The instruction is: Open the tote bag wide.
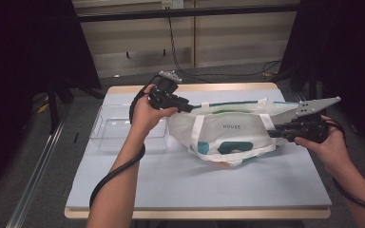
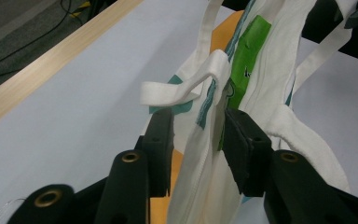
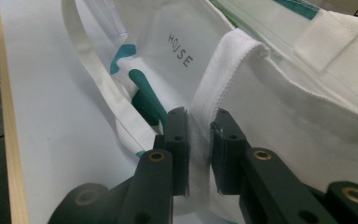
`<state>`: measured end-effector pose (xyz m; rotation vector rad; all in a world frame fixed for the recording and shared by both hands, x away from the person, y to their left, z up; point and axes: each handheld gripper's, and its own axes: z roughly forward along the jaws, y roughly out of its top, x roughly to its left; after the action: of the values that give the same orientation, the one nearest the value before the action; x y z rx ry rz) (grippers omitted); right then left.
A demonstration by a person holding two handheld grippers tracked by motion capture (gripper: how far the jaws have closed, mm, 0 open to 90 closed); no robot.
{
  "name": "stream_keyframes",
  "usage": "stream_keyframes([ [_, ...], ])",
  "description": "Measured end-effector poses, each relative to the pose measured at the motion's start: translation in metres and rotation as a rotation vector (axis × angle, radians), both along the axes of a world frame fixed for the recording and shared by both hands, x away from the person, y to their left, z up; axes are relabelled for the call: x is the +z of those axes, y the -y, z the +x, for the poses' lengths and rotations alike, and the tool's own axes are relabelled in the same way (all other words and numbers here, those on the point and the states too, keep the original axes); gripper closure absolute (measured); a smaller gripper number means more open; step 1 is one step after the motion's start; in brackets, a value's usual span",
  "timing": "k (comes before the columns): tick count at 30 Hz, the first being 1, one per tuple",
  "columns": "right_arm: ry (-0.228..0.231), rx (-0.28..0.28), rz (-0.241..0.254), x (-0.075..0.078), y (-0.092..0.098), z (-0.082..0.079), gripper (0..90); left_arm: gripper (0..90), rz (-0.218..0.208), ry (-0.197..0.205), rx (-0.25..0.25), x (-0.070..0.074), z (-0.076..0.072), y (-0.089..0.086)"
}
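Note:
A white tote bag (image 1: 228, 130) with teal and green print and the word HOUSE stands on the pale table (image 1: 195, 185), its mouth pulled long from left to right. My left gripper (image 1: 190, 107) is at the bag's left top corner. In the left gripper view the rim (image 2: 200, 154) runs between the jaws (image 2: 196, 135), with a gap still showing beside one pad. My right gripper (image 1: 271, 133) is at the bag's right side. In the right gripper view its pads (image 3: 199, 126) pinch a white seam fold (image 3: 214, 79) of the bag.
A clear plastic bin (image 1: 109, 128) lies on the table left of the bag, behind my left forearm. A loose white handle loop (image 2: 182, 86) hangs over the rim near the left jaws. Dark stands and cables surround the table.

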<state>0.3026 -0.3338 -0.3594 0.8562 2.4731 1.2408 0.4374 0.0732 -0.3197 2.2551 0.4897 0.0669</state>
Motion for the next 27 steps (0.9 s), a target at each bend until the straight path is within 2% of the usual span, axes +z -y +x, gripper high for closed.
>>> stream_keyframes([
  [6, 0.001, 0.002, 0.010, -0.001, 0.002, -0.001, 80.8, 65.0, 0.039, 0.010, -0.017, -0.002, 0.002, 0.007],
  [9, 0.003, 0.001, 0.012, -0.002, 0.004, -0.002, 81.2, 65.9, 0.036, 0.007, -0.024, -0.003, 0.004, 0.010],
  [12, -0.002, 0.001, 0.017, -0.002, 0.006, -0.003, 82.2, 70.4, 0.024, -0.005, -0.047, -0.005, 0.005, 0.012],
  [13, -0.004, 0.002, 0.017, -0.003, 0.007, -0.003, 82.5, 75.9, 0.029, -0.009, -0.058, -0.005, 0.005, 0.012],
  [16, -0.006, 0.001, 0.019, -0.004, 0.008, -0.005, 83.0, 84.3, 0.039, -0.017, -0.060, -0.006, 0.005, 0.014],
  [18, -0.006, -0.001, 0.020, -0.005, 0.009, -0.007, 83.3, 86.8, 0.038, -0.017, -0.050, -0.006, 0.005, 0.014],
  [21, -0.012, 0.007, 0.022, -0.008, 0.011, -0.009, 83.7, 87.9, 0.061, -0.021, -0.031, -0.004, 0.007, 0.014],
  [22, -0.013, 0.006, 0.023, -0.010, 0.012, -0.010, 83.8, 88.0, 0.046, -0.025, -0.020, -0.005, 0.007, 0.014],
  [24, -0.017, 0.010, 0.022, -0.013, 0.013, -0.012, 84.0, 88.1, 0.043, -0.025, -0.011, -0.005, 0.007, 0.016],
  [26, -0.021, 0.008, 0.024, -0.016, 0.015, -0.014, 84.1, 88.2, 0.042, -0.025, -0.004, -0.005, 0.007, 0.017],
  [27, -0.024, 0.005, 0.025, -0.017, 0.016, -0.015, 84.2, 88.2, 0.055, -0.024, -0.008, -0.003, 0.007, 0.017],
])
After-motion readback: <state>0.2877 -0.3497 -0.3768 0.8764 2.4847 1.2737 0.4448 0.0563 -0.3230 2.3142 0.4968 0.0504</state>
